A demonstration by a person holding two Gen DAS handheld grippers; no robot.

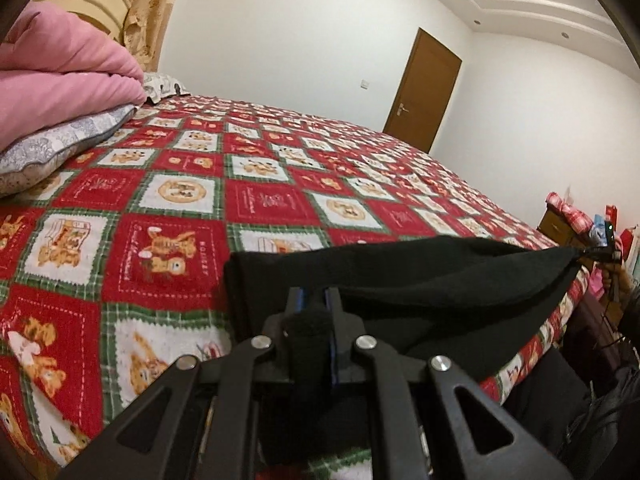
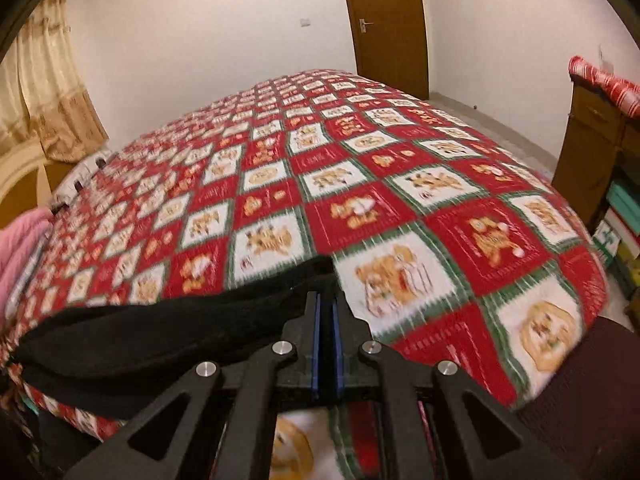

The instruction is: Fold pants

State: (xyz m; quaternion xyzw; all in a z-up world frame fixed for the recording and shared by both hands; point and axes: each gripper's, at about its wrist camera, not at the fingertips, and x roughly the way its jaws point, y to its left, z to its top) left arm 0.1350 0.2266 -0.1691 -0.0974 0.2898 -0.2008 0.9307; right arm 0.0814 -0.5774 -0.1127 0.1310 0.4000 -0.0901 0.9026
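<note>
Black pants (image 1: 420,280) hang stretched in a band above the near edge of a bed with a red, white and green bear-patterned cover (image 1: 160,184). My left gripper (image 1: 315,294) is shut on the pants' left end, with black cloth bunched between its blue pads. At the far right of this view the cloth tapers to a pinched corner at my right gripper (image 1: 600,251). In the right wrist view my right gripper (image 2: 326,300) has its blue pads close together on a corner of the pants (image 2: 160,340), which run off to the left over the bed cover (image 2: 400,200).
A pink quilt (image 1: 60,76) lies on a grey pillow (image 1: 52,152) at the head of the bed. A brown door (image 1: 424,88) is in the far wall. A wooden cabinet (image 2: 592,140) with stacked items stands right of the bed. A dark sleeve (image 2: 592,380) shows lower right.
</note>
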